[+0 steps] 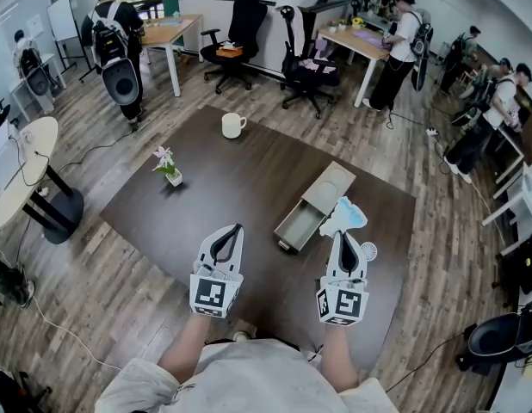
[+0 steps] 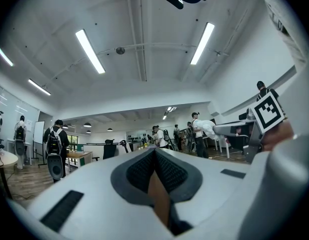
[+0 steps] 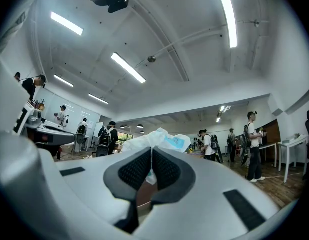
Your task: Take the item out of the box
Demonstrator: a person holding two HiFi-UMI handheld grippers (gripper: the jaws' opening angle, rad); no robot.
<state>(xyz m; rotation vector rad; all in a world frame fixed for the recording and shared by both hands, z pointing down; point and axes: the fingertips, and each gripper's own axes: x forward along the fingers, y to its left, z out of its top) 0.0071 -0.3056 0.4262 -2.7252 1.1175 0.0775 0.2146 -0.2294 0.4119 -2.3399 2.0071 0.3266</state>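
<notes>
A grey box (image 1: 314,205) with its drawer slid open lies on the dark table (image 1: 249,188), right of the middle. My right gripper (image 1: 346,241) is shut on a white and light-blue packet (image 1: 343,217), held up just right of the box's open end. In the right gripper view the packet (image 3: 159,140) sticks out beyond the closed jaws, which point upward at the room. My left gripper (image 1: 225,246) is shut with nothing in it, raised to the left of the box. In the left gripper view its jaws (image 2: 155,170) meet, and the right gripper's marker cube (image 2: 269,111) shows at the right.
A white mug (image 1: 232,125) stands at the table's far side and a small vase with a flower (image 1: 168,167) at the left. Office chairs (image 1: 240,37), desks and several people stand around the room. A round white table (image 1: 21,172) is at the left.
</notes>
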